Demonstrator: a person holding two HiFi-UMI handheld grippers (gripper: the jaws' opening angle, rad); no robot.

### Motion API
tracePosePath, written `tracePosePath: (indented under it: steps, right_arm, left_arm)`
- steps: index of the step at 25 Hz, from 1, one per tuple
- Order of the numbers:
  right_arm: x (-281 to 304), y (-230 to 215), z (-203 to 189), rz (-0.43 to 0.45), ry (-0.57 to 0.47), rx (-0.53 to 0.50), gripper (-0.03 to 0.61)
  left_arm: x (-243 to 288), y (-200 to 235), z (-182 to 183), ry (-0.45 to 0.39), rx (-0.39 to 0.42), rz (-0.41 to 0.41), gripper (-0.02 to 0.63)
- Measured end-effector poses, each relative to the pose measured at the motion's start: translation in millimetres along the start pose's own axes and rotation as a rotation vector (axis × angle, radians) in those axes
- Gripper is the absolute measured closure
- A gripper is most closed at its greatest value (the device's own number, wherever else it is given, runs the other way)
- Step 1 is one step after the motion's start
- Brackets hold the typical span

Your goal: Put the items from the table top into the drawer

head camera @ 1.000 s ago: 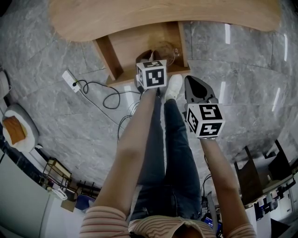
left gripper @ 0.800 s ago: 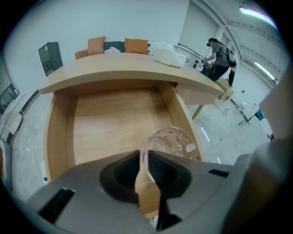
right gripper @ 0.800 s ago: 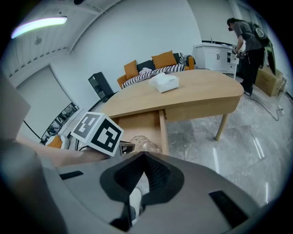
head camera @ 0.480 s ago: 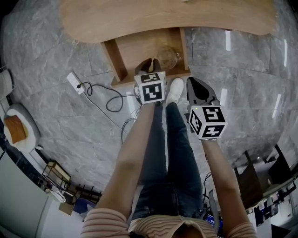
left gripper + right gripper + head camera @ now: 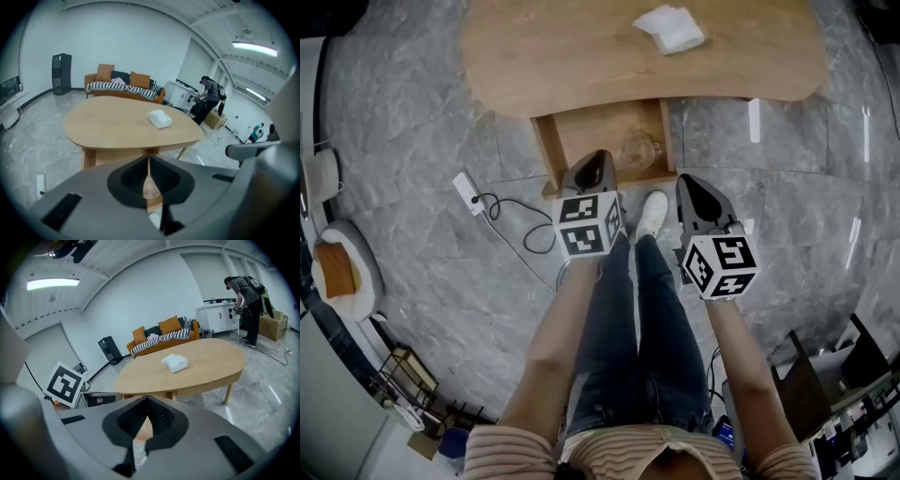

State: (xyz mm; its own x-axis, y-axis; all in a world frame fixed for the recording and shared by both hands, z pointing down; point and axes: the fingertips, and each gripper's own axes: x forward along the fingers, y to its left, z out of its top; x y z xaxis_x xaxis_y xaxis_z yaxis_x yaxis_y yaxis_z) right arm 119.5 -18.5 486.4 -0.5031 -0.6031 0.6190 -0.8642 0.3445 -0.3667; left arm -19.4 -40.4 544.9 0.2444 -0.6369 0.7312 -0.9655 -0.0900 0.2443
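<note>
Right hand-held gripper (image 5: 692, 186), closed, sits well apart from white packet (image 5: 670, 28).

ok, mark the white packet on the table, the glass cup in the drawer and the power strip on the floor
white packet (image 5: 670, 29): head view, centre of its top.
glass cup (image 5: 637, 150): head view, middle of its bowl.
power strip (image 5: 469, 193): head view, middle of its white body.

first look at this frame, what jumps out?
The left gripper and right gripper, both shut and empty, hang in front of the wooden table. Its drawer is open with a glass cup inside; a white packet lies alone on the tabletop.
</note>
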Motion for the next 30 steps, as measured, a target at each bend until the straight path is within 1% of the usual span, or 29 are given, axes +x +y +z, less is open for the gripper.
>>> tracePosePath:
  steps: [7, 12, 17, 24, 30]
  right_arm:
    - [-38, 37, 66, 0.062, -0.123, -0.039, 0.578]
    - [-71, 58, 100, 0.099, -0.196, -0.052, 0.578]
    - [-104, 70, 125, 0.118, -0.263, -0.072, 0.578]
    - [-145, 81, 154, 0.115, -0.332, -0.156, 0.578]
    - [-177, 89, 180, 0.126, -0.403, -0.204, 0.578]
  left_arm:
    - [-66, -31, 67, -0.136, 0.010, -0.088, 0.600]
    - [-111, -52, 100, -0.206, 0.016, -0.133, 0.600]
    - [-151, -67, 123, -0.265, 0.037, -0.158, 0.600]
    - [-198, -90, 149, -0.341, 0.055, -0.182, 0.600]
    - [-228, -113, 169, -0.406, 0.096, -0.192, 0.600]
